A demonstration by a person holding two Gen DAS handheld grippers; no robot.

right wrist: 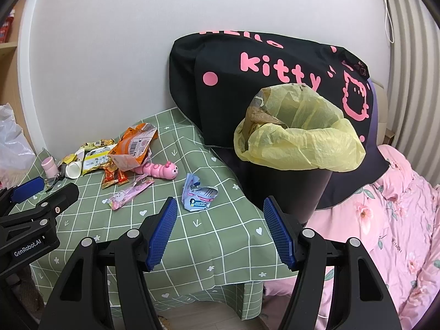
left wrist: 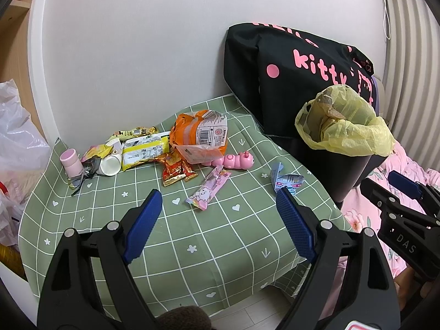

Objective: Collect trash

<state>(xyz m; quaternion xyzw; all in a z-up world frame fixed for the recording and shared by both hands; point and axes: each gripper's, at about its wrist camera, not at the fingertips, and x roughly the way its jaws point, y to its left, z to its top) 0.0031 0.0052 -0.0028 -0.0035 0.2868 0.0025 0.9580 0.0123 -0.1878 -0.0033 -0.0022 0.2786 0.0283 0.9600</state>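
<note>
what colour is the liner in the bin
Pale yellow bin liner, clearest in the right wrist view.

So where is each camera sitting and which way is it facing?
Left wrist: on the left gripper, angled down over the green table at the wrappers; its open blue fingers show, and the right gripper at right.
Right wrist: on the right gripper, nearer the bin and pink bedding; the left gripper shows at left.
Shared: table, bin, wrappers, pink toy.
</note>
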